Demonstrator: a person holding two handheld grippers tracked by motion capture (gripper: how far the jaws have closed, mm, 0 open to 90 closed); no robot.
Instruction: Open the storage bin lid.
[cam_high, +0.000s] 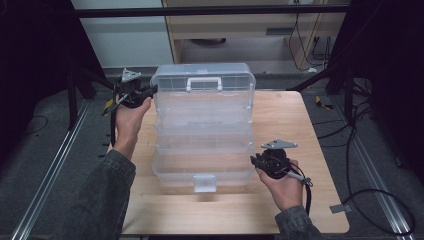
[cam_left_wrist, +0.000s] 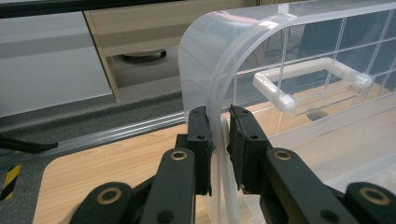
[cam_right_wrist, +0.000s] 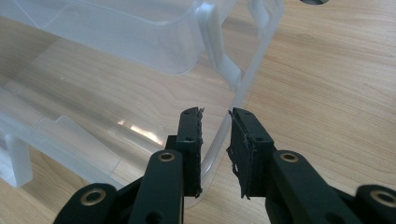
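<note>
Clear plastic box (cam_high: 202, 130) stood open on the worktop (cam_high: 285, 115); my left gripper (cam_left_wrist: 220, 140) pinched its lid edge, right gripper (cam_right_wrist: 215, 140) straddled its base rim, fingers apart.

Open clear box (cam_high: 202, 135) blocks table (cam_high: 285, 120) centre; right strip free.

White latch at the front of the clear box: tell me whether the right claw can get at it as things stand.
Probably yes. The right claw sits at the box's right front corner, jaws astride its wall, and bare table lies between it and the latch. It must let go first.
</note>
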